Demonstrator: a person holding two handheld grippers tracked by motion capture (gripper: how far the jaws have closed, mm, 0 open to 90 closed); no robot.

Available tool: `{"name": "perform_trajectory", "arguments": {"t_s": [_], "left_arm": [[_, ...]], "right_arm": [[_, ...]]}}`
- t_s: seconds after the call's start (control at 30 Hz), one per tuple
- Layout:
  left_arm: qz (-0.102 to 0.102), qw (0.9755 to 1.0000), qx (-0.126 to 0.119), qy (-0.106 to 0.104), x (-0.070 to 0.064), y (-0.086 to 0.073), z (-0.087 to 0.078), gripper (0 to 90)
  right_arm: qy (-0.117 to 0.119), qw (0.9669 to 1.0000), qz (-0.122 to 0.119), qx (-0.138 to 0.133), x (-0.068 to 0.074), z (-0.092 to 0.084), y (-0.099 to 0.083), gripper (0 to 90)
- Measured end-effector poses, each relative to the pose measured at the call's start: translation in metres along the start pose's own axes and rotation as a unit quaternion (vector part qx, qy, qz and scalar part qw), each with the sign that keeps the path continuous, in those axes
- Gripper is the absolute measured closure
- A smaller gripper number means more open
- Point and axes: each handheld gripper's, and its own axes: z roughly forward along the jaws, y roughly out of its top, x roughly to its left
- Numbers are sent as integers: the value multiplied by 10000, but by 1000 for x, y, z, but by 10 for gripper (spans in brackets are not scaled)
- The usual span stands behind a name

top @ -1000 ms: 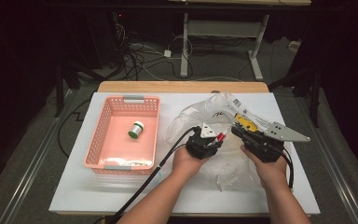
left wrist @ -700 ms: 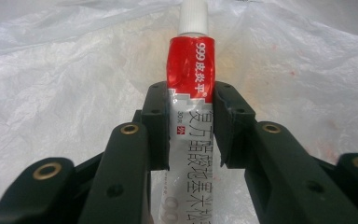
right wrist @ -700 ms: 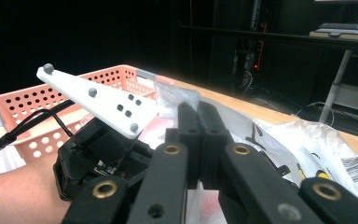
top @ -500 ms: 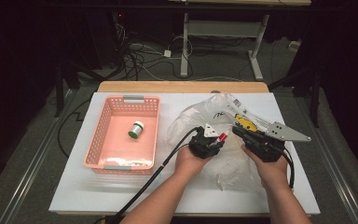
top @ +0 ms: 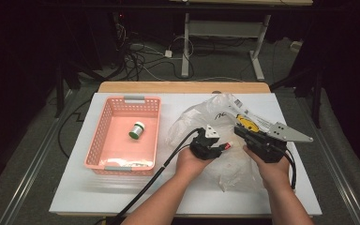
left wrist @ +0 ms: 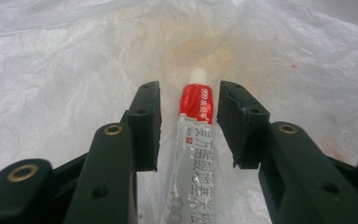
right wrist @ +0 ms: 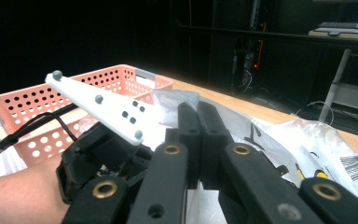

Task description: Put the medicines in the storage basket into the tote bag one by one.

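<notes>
The left claw [top: 219, 146] stands open over a crumpled clear plastic bag [top: 201, 117], its two black jaws parted on either side of a small white tube with a red band, a white cap and printed characters [left wrist: 193, 140]; in the left gripper view the tube lies between the jaws, and whether either jaw touches it cannot be told. Far left on the white desk [top: 75, 192] sits a pink perforated plastic basket [top: 98, 140], and inside it a small green-and-white round container [top: 137, 130] rests on the basket floor. At the near end of the basket lie some pale items too blurred to name. To the right, the right claw [right wrist: 199, 121] is closed, its jaws pressed together on a fold of the clear bag. Both hands rest on the bag, just beside each other.
</notes>
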Motion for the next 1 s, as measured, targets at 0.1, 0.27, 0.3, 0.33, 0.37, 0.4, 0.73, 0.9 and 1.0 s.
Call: {"name": "perform_trajectory", "arguments": {"t_s": [0.1,0.27,0.3,0.33,0.37,0.4,0.73,0.9,1.0], "left_arm": [[-14,10000,-29,-36,-2,-2,-4,535],[-46,9999,-101,-114,-5,-4,-12,506],[-72,9998,-112,-150,-5,-5,-14,481],[-72,9997,-133,-185,-6,-6,-16,474],[-51,9996,-149,-218,-7,-7,-18,473],[-52,9995,-170,-262,-8,-8,-20,467],[-111,9975,-248,-649,-13,-18,-41,355],[-54,9977,-254,-629,-17,-22,-53,262],[-94,9976,-254,-637,-17,-24,-61,188]], "right_arm": [[-1,10000,10,1,0,0,0,900],[-7,10000,6,1,0,0,0,900],[-7,10000,6,1,0,0,0,900],[-7,10000,-4,-7,0,0,0,900],[-8,10000,-7,-7,0,0,0,900],[-8,10000,-9,-6,0,0,0,900],[-8,10000,4,12,1,0,0,900],[-3,10000,-23,18,2,0,0,900],[5,10000,-34,15,2,0,1,900]]}}
